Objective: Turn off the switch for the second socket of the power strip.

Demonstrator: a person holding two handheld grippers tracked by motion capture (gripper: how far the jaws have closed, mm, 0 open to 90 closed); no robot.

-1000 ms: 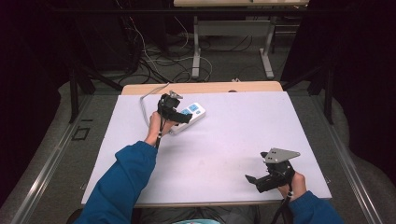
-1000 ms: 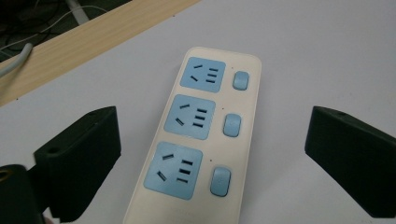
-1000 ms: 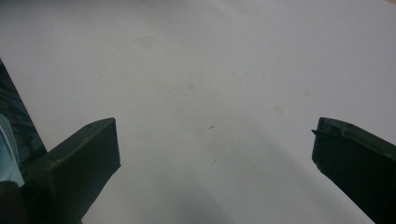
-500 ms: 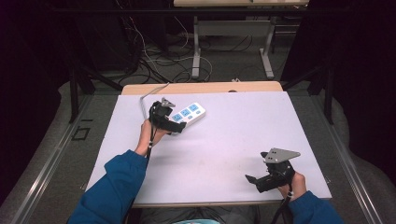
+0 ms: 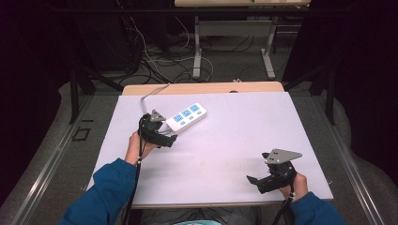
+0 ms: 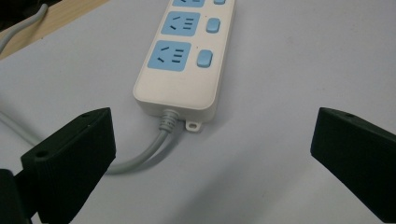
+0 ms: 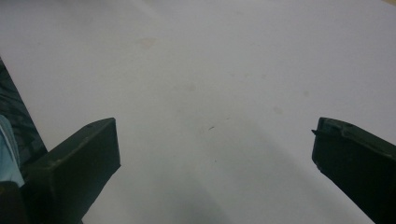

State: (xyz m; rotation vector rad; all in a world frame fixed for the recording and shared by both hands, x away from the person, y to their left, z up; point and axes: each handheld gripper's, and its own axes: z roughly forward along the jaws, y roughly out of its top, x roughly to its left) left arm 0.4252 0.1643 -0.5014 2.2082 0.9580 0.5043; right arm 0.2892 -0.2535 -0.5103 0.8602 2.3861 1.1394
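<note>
A white power strip [image 5: 187,116] with blue sockets lies at the back left of the white tabletop [image 5: 234,136]. Its grey cable [image 5: 149,93] runs off toward the far edge. My left gripper [image 5: 165,138] hovers just short of the strip's cable end, open and empty. In the left gripper view the strip [image 6: 184,60] lies ahead between the wide-apart jaws of the left gripper [image 6: 212,140], and the cable [image 6: 154,144] curls away to the left. My right gripper [image 5: 256,182] rests near the front right edge, open; in the right gripper view bare tabletop lies between the jaws of the right gripper [image 7: 215,149].
A strip of bare wood [image 5: 202,88] shows along the table's far edge. Behind it on the floor are tangled cables [image 5: 159,61] and the metal legs of another table [image 5: 198,47]. Dark curtains close in both sides.
My left gripper has drawn back toward the person, off the power strip's cable end. The strip has shifted slightly nearer. The right gripper has barely moved.
</note>
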